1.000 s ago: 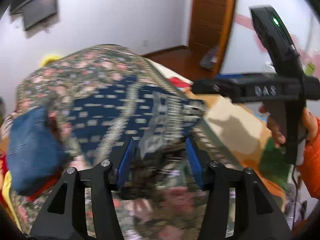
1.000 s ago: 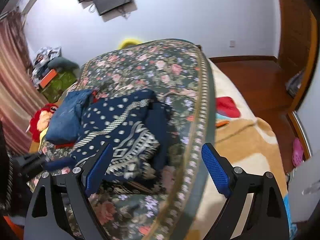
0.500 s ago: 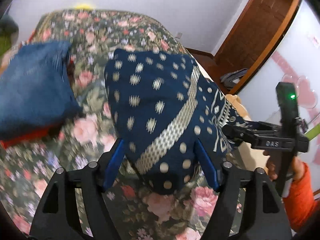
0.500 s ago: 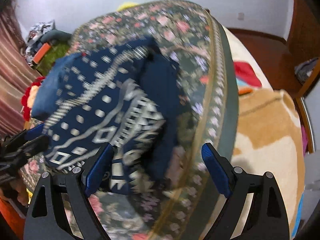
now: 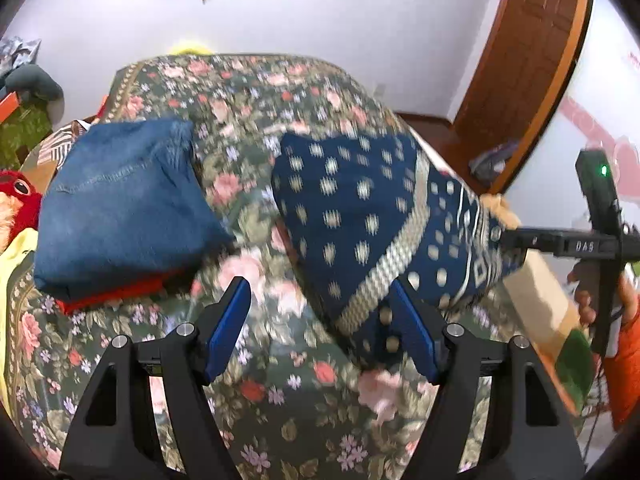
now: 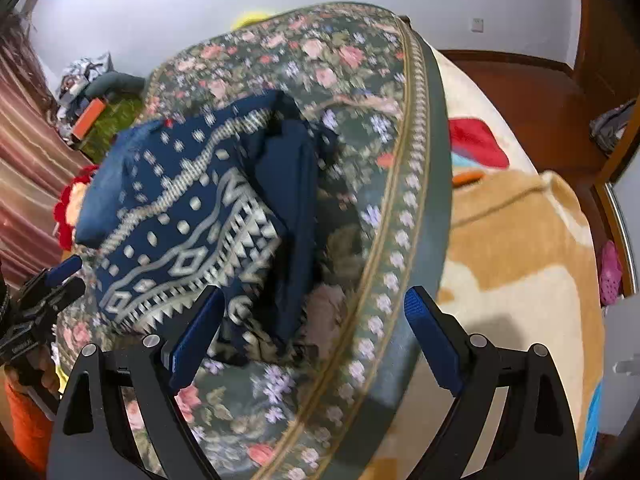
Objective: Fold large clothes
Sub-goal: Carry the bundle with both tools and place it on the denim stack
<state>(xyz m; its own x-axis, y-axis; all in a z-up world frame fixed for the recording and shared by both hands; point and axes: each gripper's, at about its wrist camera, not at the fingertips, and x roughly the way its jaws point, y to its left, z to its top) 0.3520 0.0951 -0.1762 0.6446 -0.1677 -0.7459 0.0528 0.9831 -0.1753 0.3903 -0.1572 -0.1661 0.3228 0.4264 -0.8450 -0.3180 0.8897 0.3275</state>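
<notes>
A navy patterned sweater [image 5: 360, 216] lies folded in a bundle on the floral bedspread [image 5: 256, 92]; it also shows in the right wrist view [image 6: 188, 232]. My left gripper [image 5: 320, 328] is open and empty, its right finger beside the sweater's near corner. My right gripper [image 6: 316, 340] is open and empty, just short of the sweater's near edge. The right gripper's body shows at the right of the left wrist view [image 5: 592, 236]. The left gripper's tips show at the left of the right wrist view [image 6: 60, 276].
A folded denim piece [image 5: 120, 200] on something red lies left of the sweater. A red plush toy [image 5: 16, 196] sits at the bed's left. A tan blanket [image 6: 520, 248] covers the bed's right side. A wooden door [image 5: 532, 48] and floor lie beyond.
My left gripper has drawn back and shifted left, so the sweater no longer sits between its fingers. My right gripper has moved closer to the sweater. Both stay open.
</notes>
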